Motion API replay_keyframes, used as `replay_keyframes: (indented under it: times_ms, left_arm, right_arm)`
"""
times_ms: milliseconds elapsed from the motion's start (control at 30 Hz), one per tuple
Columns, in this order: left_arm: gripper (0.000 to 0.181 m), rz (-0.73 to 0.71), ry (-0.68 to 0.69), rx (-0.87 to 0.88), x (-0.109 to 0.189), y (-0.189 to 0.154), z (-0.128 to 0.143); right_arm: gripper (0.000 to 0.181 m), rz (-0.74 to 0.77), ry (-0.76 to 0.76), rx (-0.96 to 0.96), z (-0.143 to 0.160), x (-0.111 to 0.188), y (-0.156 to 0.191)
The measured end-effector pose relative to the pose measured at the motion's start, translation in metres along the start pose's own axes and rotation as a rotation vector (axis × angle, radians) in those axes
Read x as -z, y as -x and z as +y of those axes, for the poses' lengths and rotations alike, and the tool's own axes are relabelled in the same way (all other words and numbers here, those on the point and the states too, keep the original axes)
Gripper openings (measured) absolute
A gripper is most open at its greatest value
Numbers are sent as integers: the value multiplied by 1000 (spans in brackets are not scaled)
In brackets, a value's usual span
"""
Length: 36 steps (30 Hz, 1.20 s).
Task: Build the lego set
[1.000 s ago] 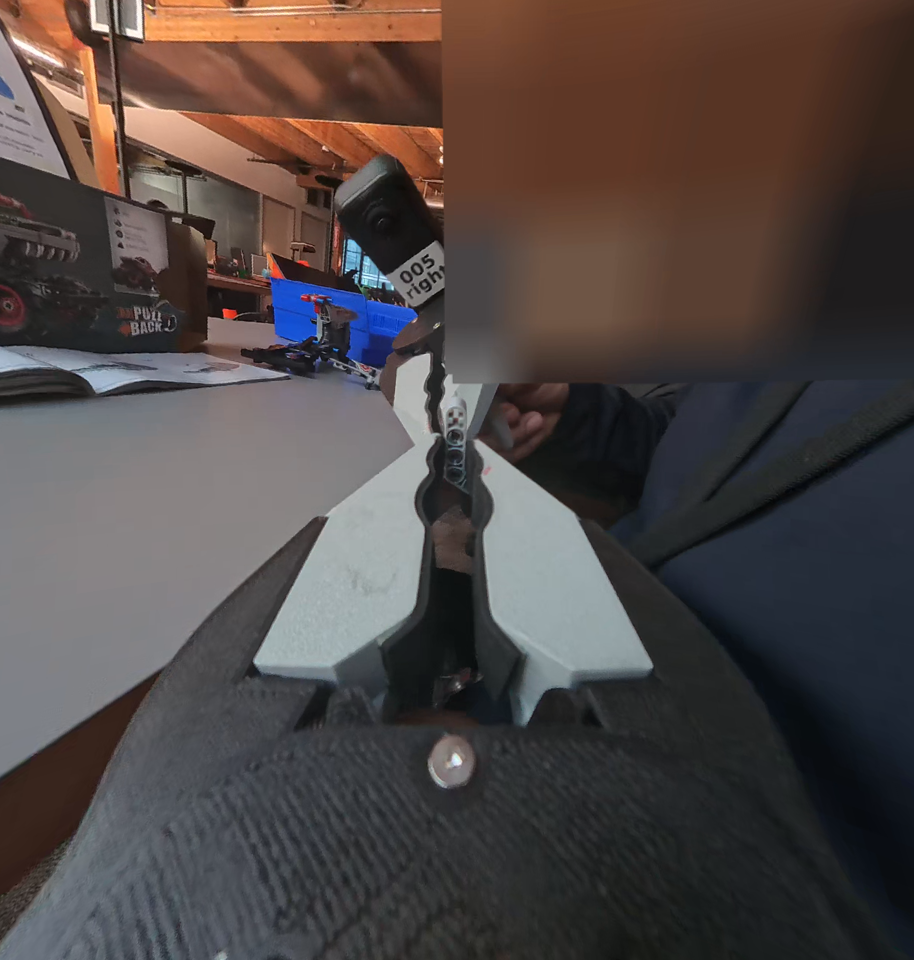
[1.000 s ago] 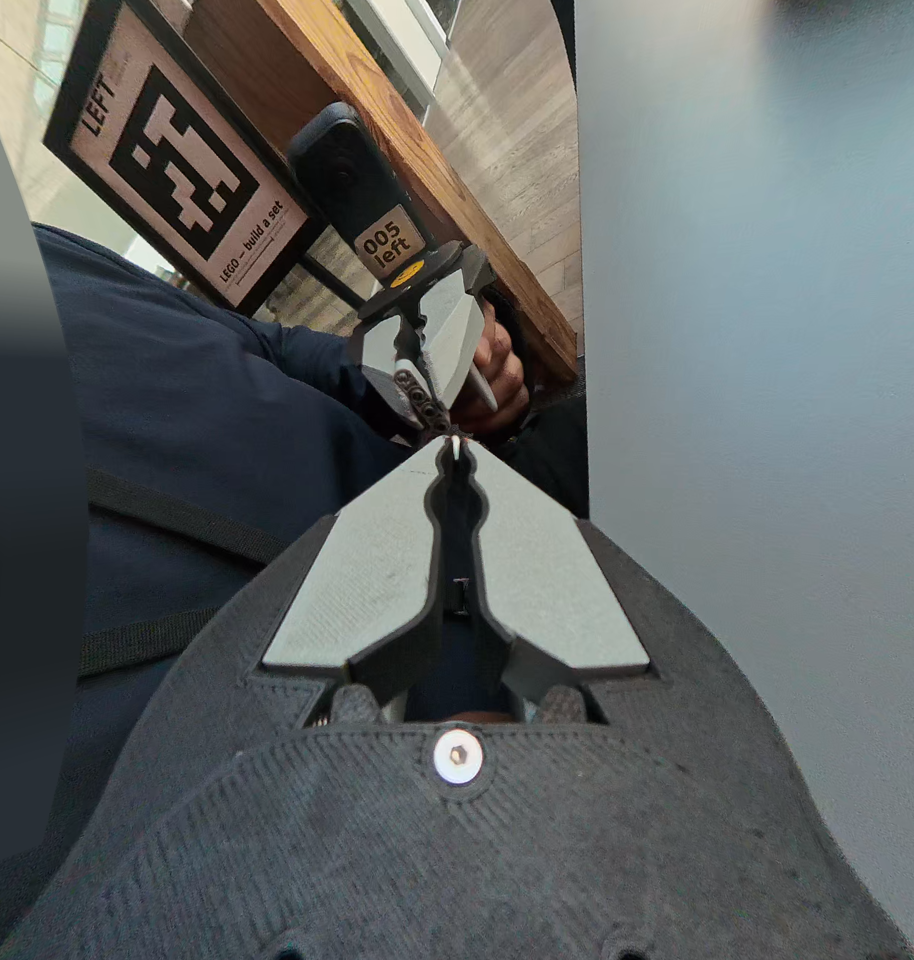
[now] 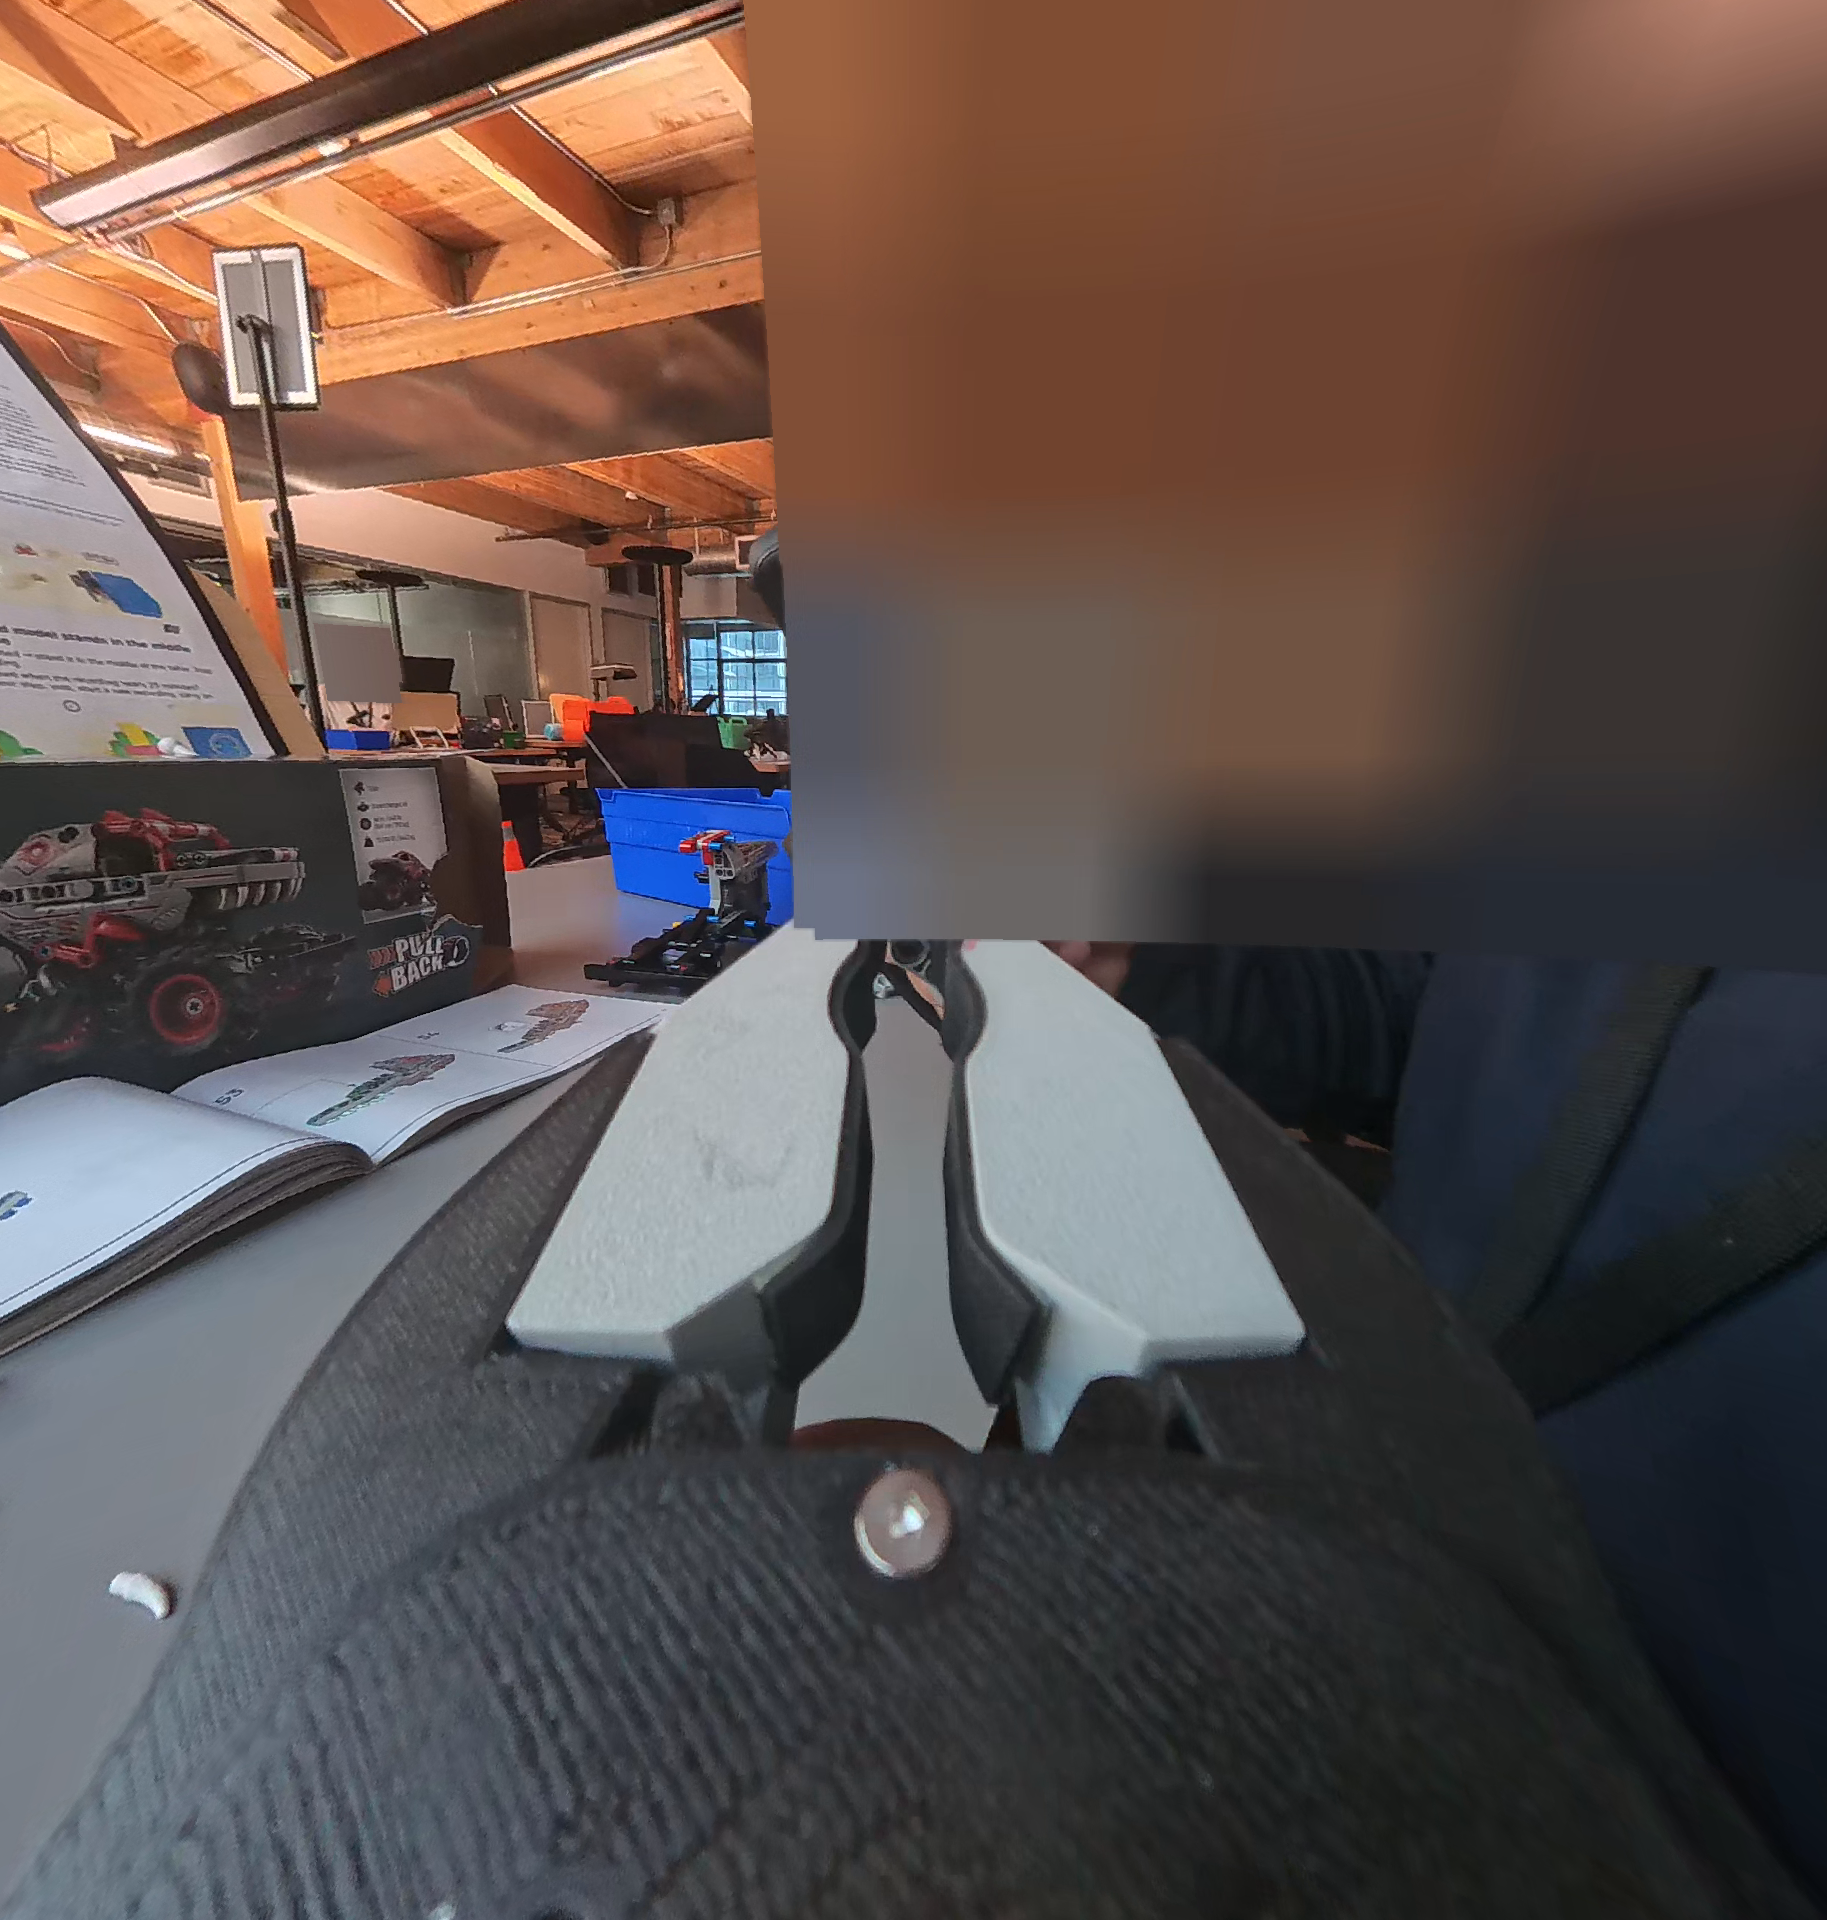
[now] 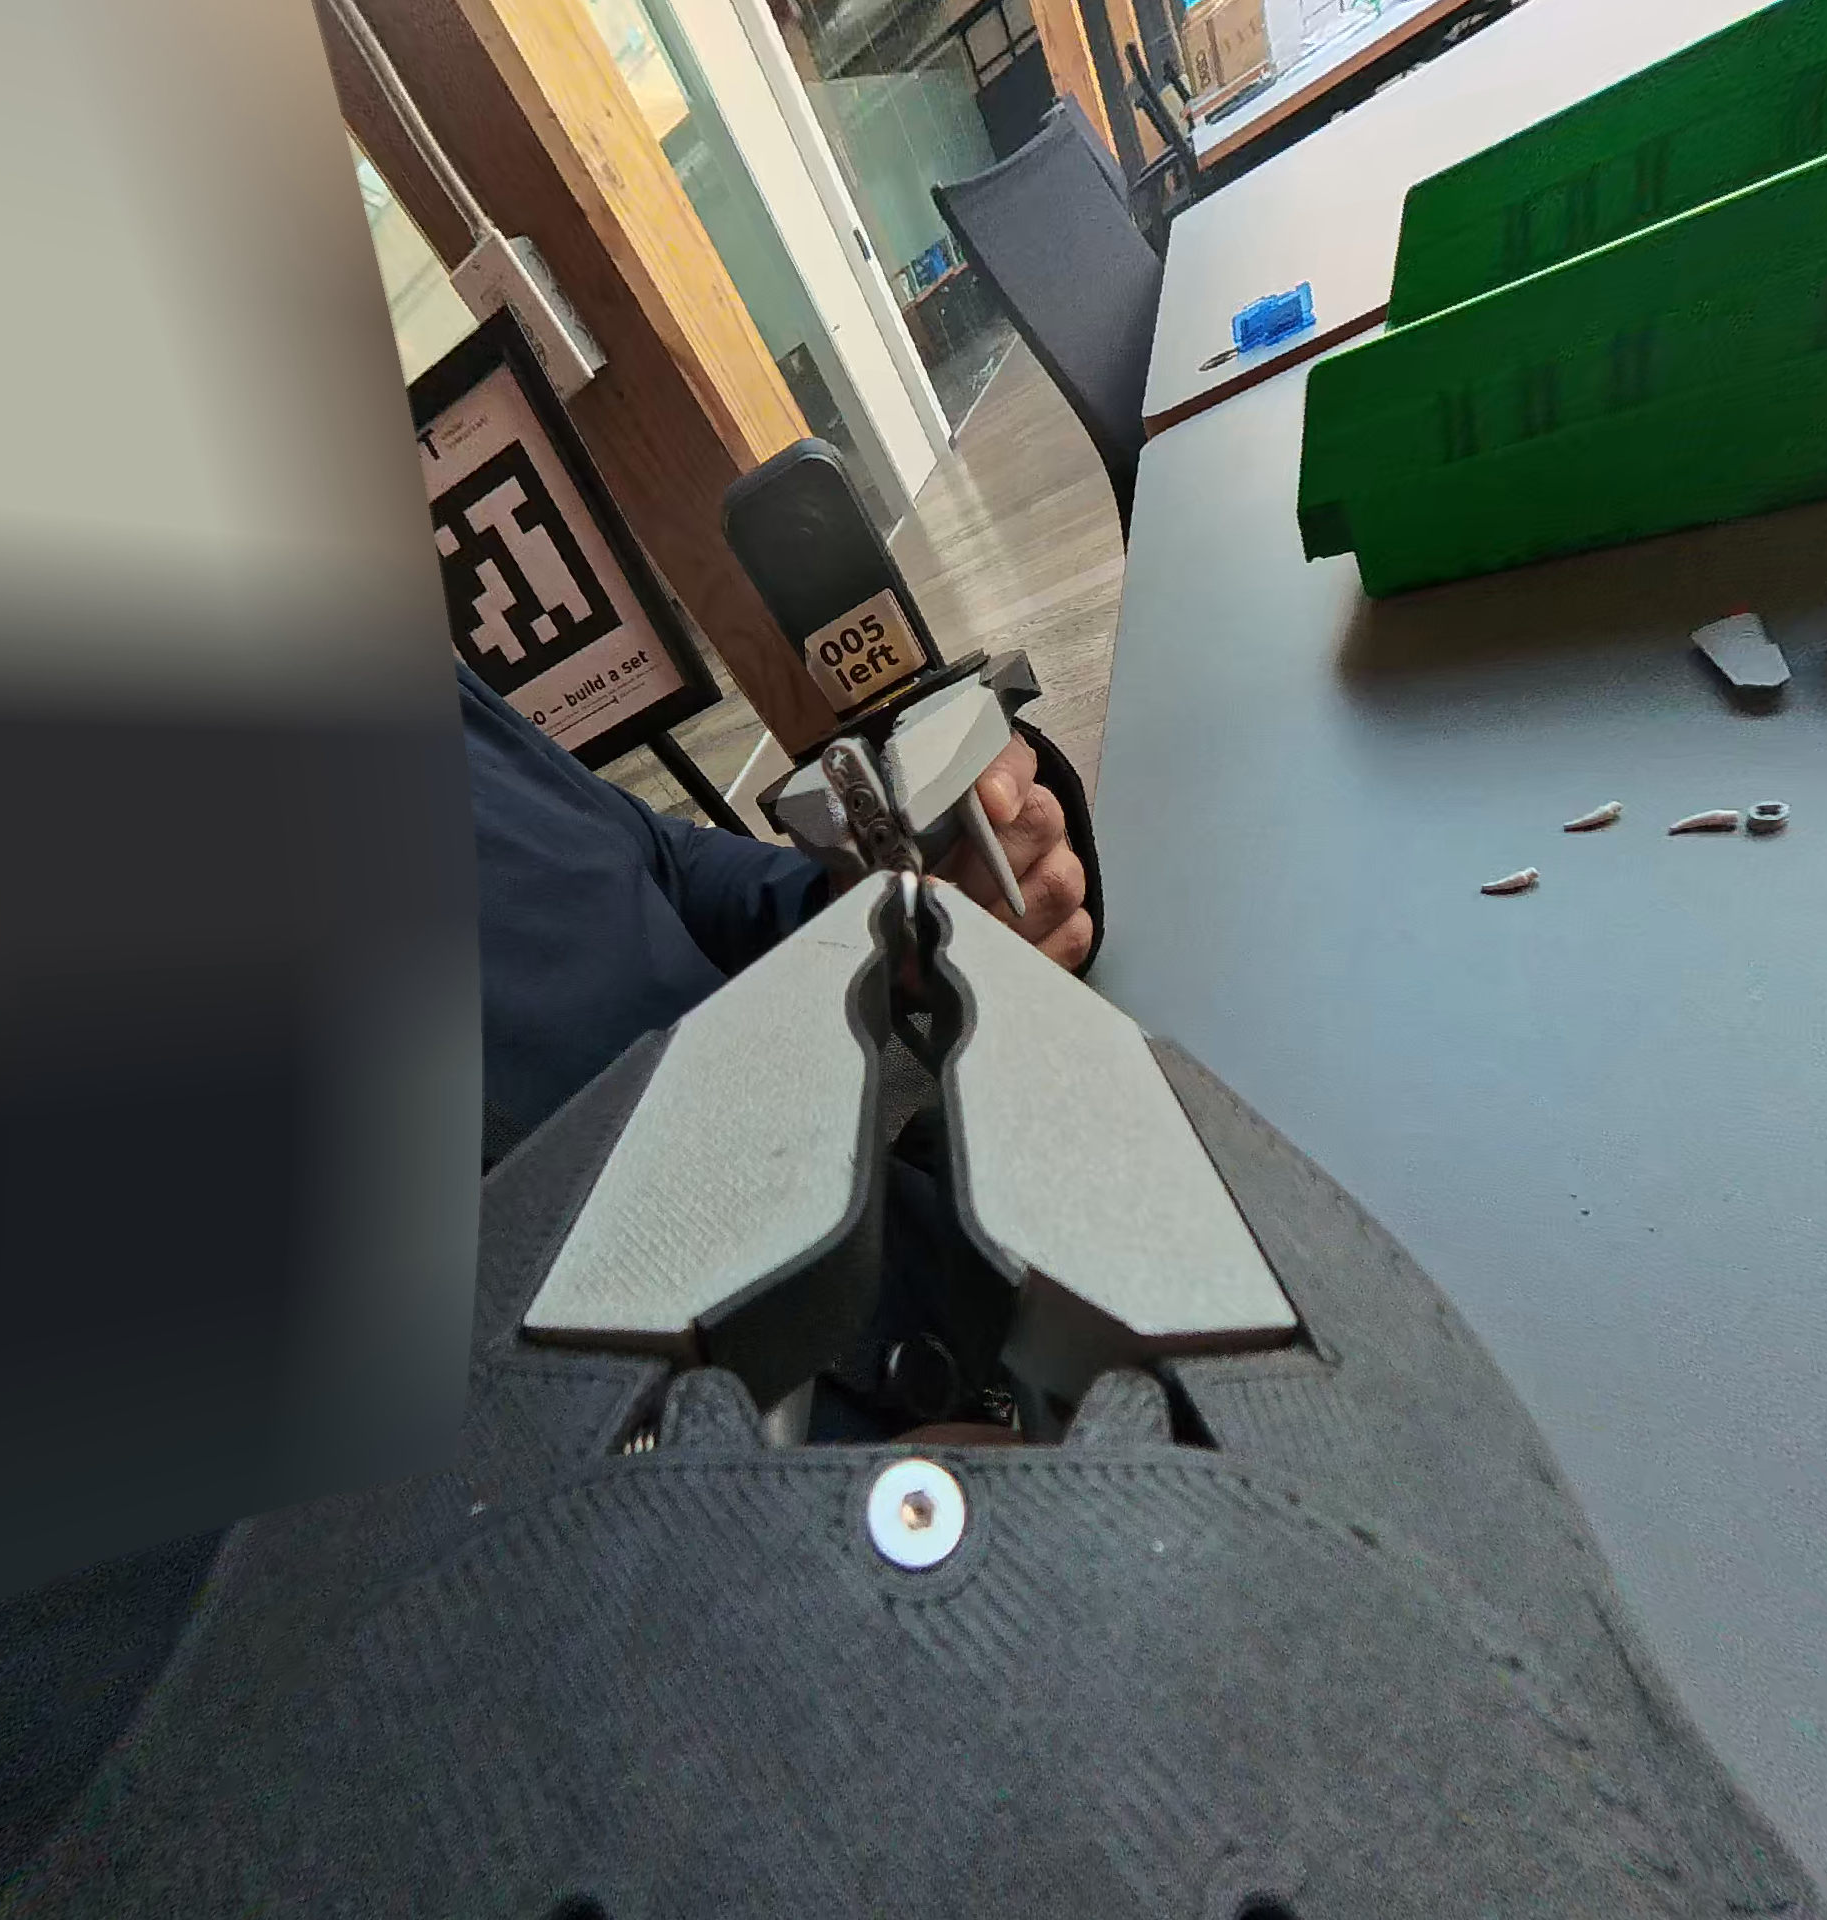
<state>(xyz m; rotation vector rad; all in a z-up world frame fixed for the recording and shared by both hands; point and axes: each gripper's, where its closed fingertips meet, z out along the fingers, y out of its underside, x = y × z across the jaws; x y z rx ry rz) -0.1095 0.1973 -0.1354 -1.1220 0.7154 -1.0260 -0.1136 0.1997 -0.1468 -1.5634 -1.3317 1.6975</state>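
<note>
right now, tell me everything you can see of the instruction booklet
The instruction booklet is a thick stack of white paper pages. It lies open and flat on the grey table, just in front of the dark set box. Its pages show small coloured build pictures. No gripper touches it, and its left part runs out of frame.

My grey wedge fingers [image 3: 722,1153] sit in ribbed black housing [image 3: 888,1714] with one silver screw [image 3: 902,1524]; navy sleeve [image 4: 618,904].

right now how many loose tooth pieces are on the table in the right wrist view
3 lie loose on the table: one nearest, one farther, one beside a small ring. A fourth sits pinched in the right gripper; others may lie outside this view.
</note>
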Motion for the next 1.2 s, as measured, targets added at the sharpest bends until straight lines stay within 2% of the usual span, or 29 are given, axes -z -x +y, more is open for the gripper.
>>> replay_keyframes:
  times_ms: [567, 800, 967, 1200]
  left_arm:
    - [5, 17, 40, 10, -4, -1, 5]
    - [5, 30, 16, 17, -1, -2, 2]
    - [5, 58, 43, 59, -4, -1, 5]
    - [5, 70, 26, 83, -3, 0, 2]
  right_arm:
    - [0, 16, 67, 35, 6, 0, 0]
    - [0, -6, 46, 42, 5, -3, 1]
    - [0, 14, 111, 115, 7, -1, 0]
    - [0, -44, 97, 123, 4, -5, 0]
